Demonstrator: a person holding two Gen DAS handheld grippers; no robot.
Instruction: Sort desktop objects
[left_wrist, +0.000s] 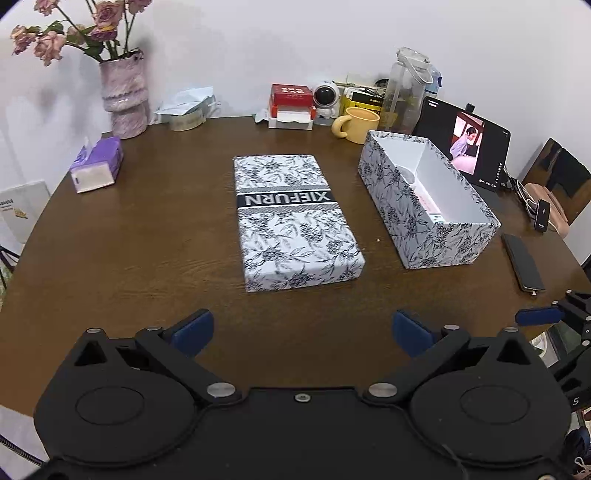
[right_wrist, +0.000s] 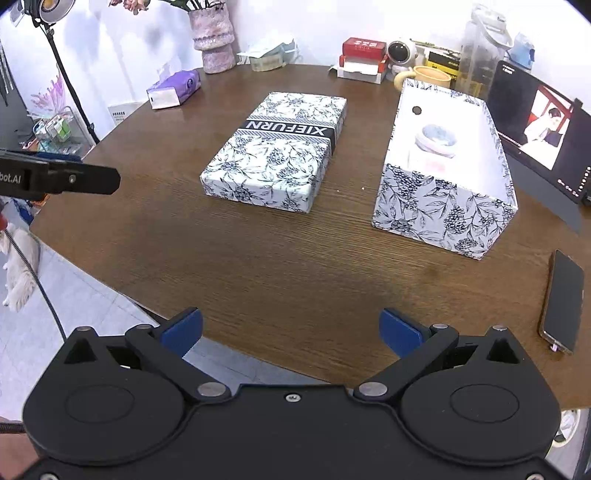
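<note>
Nearest the lens in each wrist view is a claw with blue pads: the left claw (left_wrist: 302, 328) and the right claw (right_wrist: 291, 330) both stand spread wide and released, holding nothing, hovering over the near edge of the brown wooden surface (left_wrist: 147, 258). That reads as a waiting stance, each claw ready for a grasp but committed to none. In the middle of the surface lies the lid (left_wrist: 295, 221), flat, patterned side up, with a dark printed band across it; set there, just left of its box, it leaves the box mouth free for loading. The box (right_wrist: 443, 206) stands open to the right, apart from the lid, and holds a small round white jar (right_wrist: 436, 142) and something pale and pinkish beside it that I cannot make out. A dark phone (right_wrist: 563, 301) lies on the near right, outside the box, and may be the next candidate for sorting. Along the far edge, well apart from both claws, stand a purple tissue pack (left_wrist: 96, 164), a vase (left_wrist: 125, 96), a red-and-white carton (left_wrist: 291, 107), a yellow mug (left_wrist: 356, 123), a clear water bottle (left_wrist: 406, 88) and a propped tablet (left_wrist: 465, 144).
</note>
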